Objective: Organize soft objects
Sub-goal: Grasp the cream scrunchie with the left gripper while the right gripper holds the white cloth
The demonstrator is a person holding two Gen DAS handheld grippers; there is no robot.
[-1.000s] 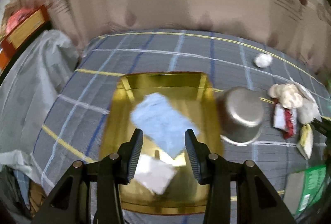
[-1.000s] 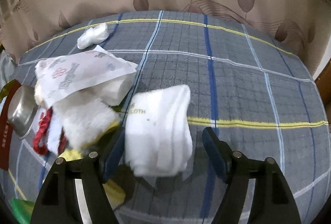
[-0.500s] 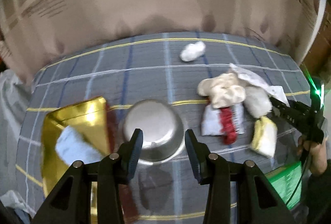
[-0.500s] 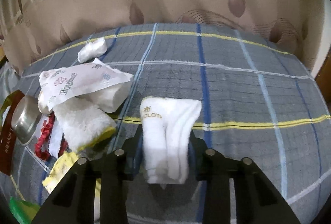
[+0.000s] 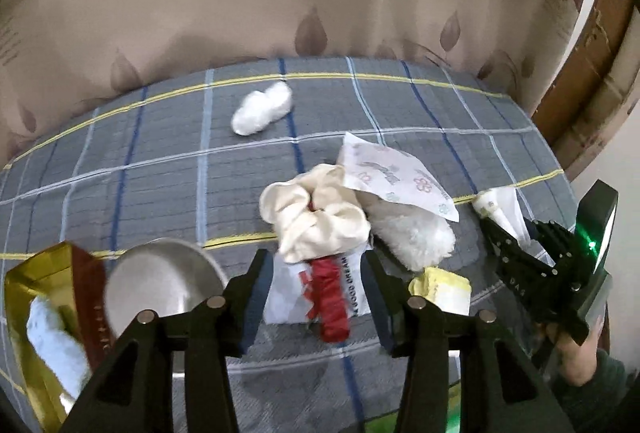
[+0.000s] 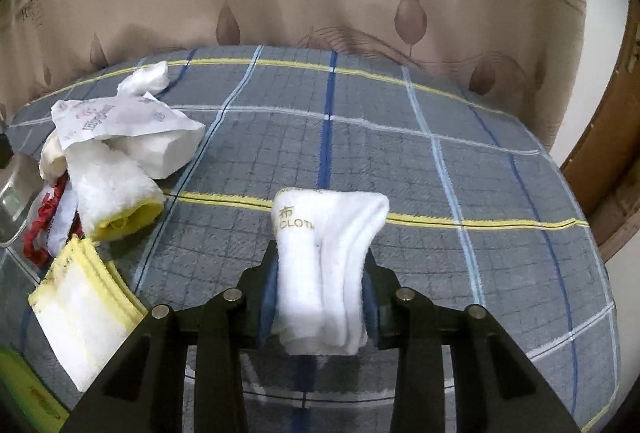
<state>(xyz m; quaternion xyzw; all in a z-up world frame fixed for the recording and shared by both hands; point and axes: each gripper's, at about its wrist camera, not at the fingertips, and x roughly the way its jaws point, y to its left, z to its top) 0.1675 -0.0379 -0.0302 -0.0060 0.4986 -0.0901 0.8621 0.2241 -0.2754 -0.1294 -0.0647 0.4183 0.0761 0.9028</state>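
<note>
My right gripper (image 6: 322, 287) is shut on a folded white towel (image 6: 326, 265) and holds it above the plaid cloth. The right gripper also shows in the left wrist view (image 5: 516, 245) at the right. My left gripper (image 5: 316, 289) is open and empty above a white packet with a red item (image 5: 326, 285). Just beyond lie a cream scrunchie (image 5: 316, 217), a fluffy white cloth (image 5: 408, 237) and a floral tissue pack (image 5: 394, 179). A gold tray (image 5: 28, 281) at the lower left holds a light blue cloth (image 5: 56, 341).
A steel bowl (image 5: 160, 285) sits beside the tray. A crumpled white wad (image 5: 262, 109) lies farther back. A yellow-edged white cloth (image 6: 82, 309) and a rolled yellow-lined towel (image 6: 114, 199) lie left of the right gripper. A curtain hangs behind the table; a wooden door frame (image 6: 612, 169) stands at the right.
My left gripper has swung right from over the gold tray to the pile of soft items. My right gripper has closed on the white towel and lifted it.
</note>
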